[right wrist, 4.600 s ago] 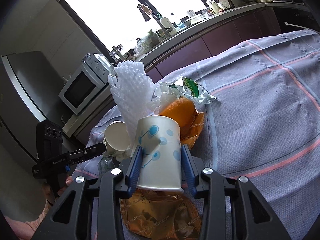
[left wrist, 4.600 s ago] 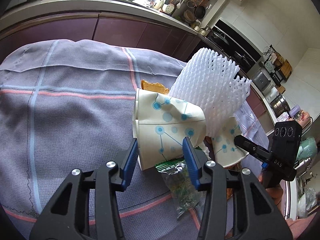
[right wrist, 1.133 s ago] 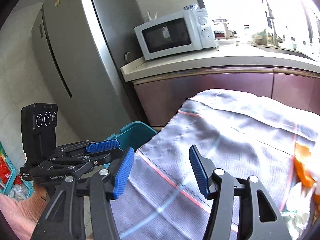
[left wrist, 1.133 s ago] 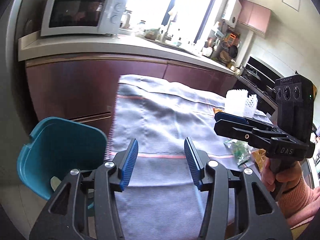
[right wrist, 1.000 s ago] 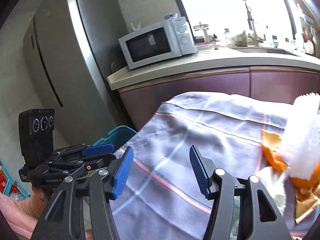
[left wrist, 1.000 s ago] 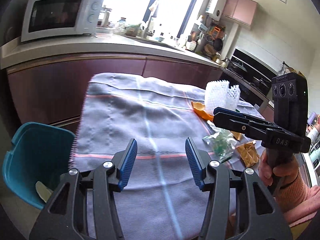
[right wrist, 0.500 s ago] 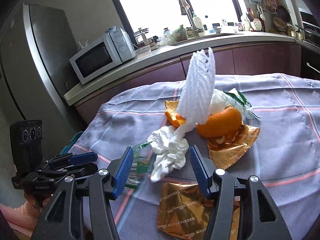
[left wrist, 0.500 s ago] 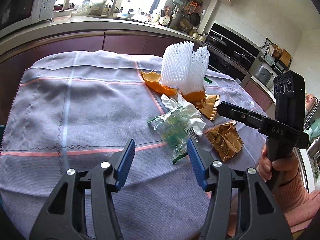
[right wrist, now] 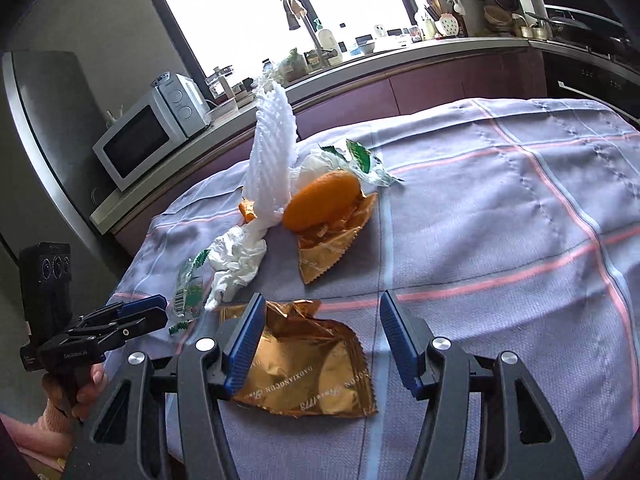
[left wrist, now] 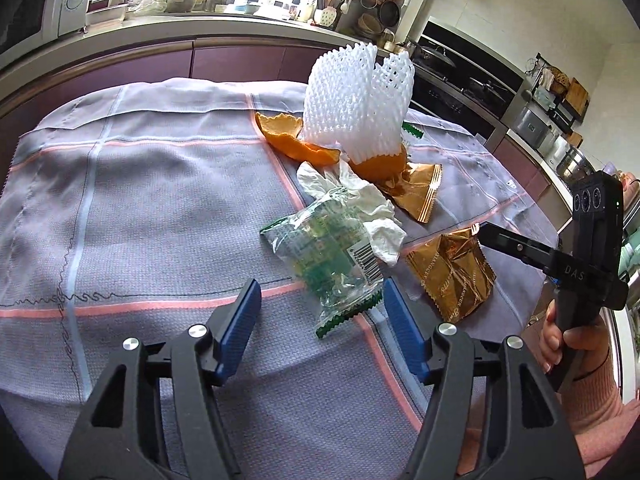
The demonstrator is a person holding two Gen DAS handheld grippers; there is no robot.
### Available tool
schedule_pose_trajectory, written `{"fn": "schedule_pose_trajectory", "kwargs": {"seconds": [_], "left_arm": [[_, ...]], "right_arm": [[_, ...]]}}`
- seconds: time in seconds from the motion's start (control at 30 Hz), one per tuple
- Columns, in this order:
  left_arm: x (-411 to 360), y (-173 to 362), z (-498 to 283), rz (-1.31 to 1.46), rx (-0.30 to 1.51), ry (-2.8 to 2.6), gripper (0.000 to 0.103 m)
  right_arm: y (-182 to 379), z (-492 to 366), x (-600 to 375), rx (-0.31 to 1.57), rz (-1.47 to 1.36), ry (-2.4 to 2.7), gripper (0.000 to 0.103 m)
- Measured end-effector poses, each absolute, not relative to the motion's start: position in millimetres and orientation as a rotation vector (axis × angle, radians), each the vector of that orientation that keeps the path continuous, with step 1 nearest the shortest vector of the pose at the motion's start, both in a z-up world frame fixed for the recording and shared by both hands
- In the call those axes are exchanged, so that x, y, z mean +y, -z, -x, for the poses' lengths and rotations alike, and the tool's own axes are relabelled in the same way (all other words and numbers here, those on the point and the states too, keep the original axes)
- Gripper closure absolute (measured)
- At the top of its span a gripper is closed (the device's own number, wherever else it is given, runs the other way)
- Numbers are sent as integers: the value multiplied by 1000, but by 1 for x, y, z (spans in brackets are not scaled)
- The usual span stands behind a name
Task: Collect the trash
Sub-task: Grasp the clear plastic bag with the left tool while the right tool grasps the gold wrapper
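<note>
A heap of trash is lying on a table under a woven grey-lilac tablecloth (left wrist: 152,208) crossed by pink and pale blue stripes. The left gripper (left wrist: 322,312) is hovering over the near end of the heap with its ribbed blue pads spread; its jaws have just been opening, and the serrated tail of a clear crinkly plastic bag (left wrist: 328,256), printed green with a barcode, is lying on the cloth between the tips, not pinched. Just behind the bag a crumpled white tissue (left wrist: 360,200) is resting, soft and creased. Beyond it curved pieces of orange peel (left wrist: 296,142) are lying, and a white foam fruit net (left wrist: 358,104) with a honeycomb mesh is standing upright on one of them. A shiny gold foil wrapper (left wrist: 420,192) with crimped edges is lying flat beside the peel.

The right gripper (right wrist: 322,340) is hanging with its jaws apart over a second crumpled gold foil wrapper (right wrist: 304,372), whose wrinkled metallic sheet is lying between and below the pads, with no squeeze visible. A hand (left wrist: 568,344) in a pink knitted sleeve is gripping the right tool's handle
</note>
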State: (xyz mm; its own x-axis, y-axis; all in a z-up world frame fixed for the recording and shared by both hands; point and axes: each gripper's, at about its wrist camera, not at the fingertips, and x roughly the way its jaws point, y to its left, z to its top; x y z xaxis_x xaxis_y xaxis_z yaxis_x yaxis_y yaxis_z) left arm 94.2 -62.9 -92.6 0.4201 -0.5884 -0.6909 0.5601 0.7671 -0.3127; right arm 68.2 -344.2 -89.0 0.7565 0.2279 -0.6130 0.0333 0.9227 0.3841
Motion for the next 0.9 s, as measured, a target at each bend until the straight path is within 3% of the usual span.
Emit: {"fn": "schedule_pose_trajectory", "kwargs": {"seconds": [0.17,0.47,0.53,0.67,0.8,0.9], "left_arm": [[-75,95,-99,12,892,707,40],[-79,95,-100,8,906,664,53],[-77,96,-101,16,912,666,61],[-74,96,-102,29,916,669,63],[-74,95,-100,22,913,670,67],[-73,95,-100,25,914,677,69]], "right_arm": [[100,-62,-352,729,-430,-119,44],[103,-62,-344,730,-416,-147,45],[103,-62,-343,730,-410,-151,51],[103,-62,-341,737,-396,-154,63],[105,-63,-339,746,-394,-169,84],[105,-62,-338,742,-408,-192,91]]}}
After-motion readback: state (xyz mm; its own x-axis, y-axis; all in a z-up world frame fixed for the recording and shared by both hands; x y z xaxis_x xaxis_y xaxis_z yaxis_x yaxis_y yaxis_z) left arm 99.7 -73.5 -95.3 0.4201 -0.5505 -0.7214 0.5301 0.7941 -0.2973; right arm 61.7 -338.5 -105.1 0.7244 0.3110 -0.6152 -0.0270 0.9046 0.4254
